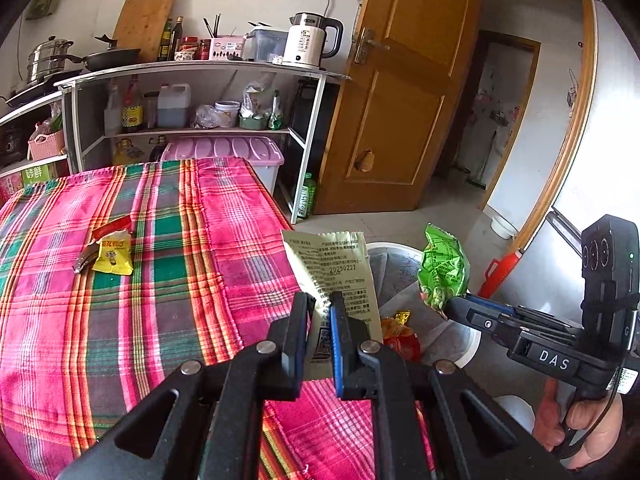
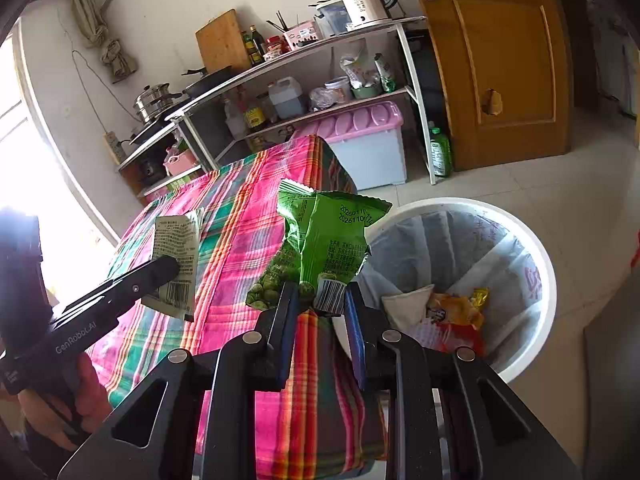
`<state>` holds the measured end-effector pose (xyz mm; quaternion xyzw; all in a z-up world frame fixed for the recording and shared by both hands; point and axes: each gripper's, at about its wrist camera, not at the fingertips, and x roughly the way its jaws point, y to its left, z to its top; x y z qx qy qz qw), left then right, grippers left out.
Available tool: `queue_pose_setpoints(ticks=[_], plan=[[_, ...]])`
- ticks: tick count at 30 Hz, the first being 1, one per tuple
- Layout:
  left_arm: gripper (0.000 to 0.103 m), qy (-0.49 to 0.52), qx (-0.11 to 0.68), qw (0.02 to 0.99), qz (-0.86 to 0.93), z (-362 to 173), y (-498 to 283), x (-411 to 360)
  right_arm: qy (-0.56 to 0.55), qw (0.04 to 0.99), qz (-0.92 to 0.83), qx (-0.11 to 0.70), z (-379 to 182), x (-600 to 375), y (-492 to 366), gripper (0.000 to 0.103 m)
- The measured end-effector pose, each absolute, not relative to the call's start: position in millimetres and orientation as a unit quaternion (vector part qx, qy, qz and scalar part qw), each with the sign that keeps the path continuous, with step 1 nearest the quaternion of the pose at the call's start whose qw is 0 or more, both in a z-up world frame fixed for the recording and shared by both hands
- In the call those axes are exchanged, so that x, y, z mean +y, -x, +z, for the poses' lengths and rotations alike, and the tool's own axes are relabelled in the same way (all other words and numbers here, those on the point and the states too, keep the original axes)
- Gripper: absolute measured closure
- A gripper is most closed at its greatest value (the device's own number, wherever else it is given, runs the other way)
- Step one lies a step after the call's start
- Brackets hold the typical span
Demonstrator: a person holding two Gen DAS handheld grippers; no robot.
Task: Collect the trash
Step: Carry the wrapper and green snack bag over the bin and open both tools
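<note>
Fingers of the left gripper [image 1: 320, 300] pinch the lower edge of a pale wrapper [image 1: 334, 268], which stands upright above the bench's right edge. Fingers of the right gripper [image 2: 320, 300] pinch the barcode end of a green wrapper [image 2: 324, 240]; it is crumpled and stands upright between the bench [image 1: 140, 320] and the bin [image 2: 536, 248]. Both wrappers are clear of the bench surface.

White bin: stands on the floor just beside the bench's right edge, lined with a bag. Red and yellow wrappers [image 2: 456, 316] lie inside it.

Bench: covered with a plaid cloth. A yellow packet [image 1: 114, 254] lies on the cloth near the left edge, touching a red wrapper [image 1: 112, 227] behind it and a small dark item to its left.

A hand [image 1: 588, 424] grips the handle of the right gripper.
</note>
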<state>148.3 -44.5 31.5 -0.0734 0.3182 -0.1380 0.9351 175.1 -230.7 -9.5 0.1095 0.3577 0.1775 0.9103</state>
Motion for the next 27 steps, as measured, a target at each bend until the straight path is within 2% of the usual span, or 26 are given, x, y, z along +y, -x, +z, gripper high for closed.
queue_pose_setpoints(ticks=[27], plan=[[0.091, 0.05, 0.39, 0.896, -0.207, -10.7, -215.0, -139.2, -0.153, 0.892, 0.087, 0.417, -57.5, -307.0, -205.5, 0.076]])
